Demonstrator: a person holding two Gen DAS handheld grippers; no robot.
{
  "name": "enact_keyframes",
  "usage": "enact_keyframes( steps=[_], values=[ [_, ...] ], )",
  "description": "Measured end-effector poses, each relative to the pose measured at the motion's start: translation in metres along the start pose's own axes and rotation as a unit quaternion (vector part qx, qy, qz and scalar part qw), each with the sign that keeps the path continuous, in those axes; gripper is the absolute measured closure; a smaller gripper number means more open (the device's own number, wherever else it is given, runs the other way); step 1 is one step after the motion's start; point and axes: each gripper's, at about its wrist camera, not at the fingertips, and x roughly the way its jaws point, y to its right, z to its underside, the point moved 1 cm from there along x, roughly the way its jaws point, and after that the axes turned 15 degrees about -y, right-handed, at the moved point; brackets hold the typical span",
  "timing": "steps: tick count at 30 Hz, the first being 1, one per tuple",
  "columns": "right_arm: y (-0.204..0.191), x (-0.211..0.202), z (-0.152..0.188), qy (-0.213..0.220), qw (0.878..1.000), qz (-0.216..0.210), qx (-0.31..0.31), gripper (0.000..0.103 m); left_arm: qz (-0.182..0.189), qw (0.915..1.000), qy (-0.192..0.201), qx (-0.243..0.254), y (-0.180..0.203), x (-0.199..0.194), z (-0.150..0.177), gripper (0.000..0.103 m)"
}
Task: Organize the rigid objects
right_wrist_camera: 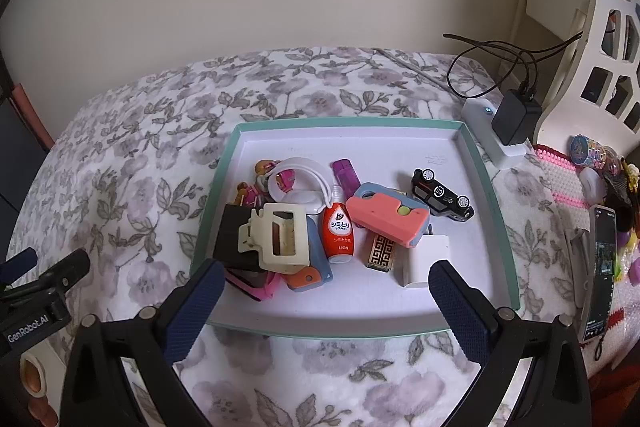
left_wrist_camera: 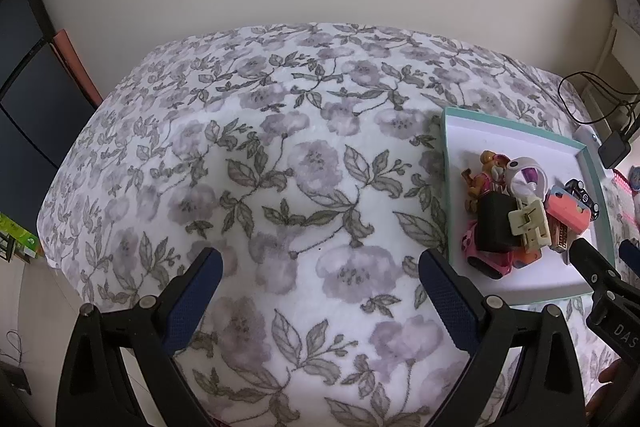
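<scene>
A teal-rimmed white tray (right_wrist_camera: 486, 187) lies on the floral blanket and also shows in the left wrist view (left_wrist_camera: 452, 187). It holds several small objects: a cream hair claw (right_wrist_camera: 280, 241) on a black block (right_wrist_camera: 232, 239), a red bottle (right_wrist_camera: 338, 229), a pink and blue case (right_wrist_camera: 386, 217), a black toy car (right_wrist_camera: 442, 195), a gold patterned lighter (right_wrist_camera: 381, 251), a white cube (right_wrist_camera: 422, 259). My right gripper (right_wrist_camera: 324, 291) is open and empty over the tray's near edge. My left gripper (left_wrist_camera: 320, 279) is open and empty over bare blanket, left of the tray.
A black charger (right_wrist_camera: 514, 123) with cables sits on a white power block behind the tray. A phone (right_wrist_camera: 600, 267) and small trinkets lie on a pink mat to the right. The floral blanket (left_wrist_camera: 280, 147) spreads to the left, ending at the wall.
</scene>
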Motion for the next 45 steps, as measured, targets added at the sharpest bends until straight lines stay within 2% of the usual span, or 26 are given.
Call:
enact_keyframes(
  steps=[45],
  values=[
    [-0.0003, 0.0046, 0.0003, -0.007, 1.0, 0.003, -0.007, 0.0, 0.002, 0.9998, -0.004, -0.021, -0.0059, 0.0006, -0.0011, 0.005]
  ],
)
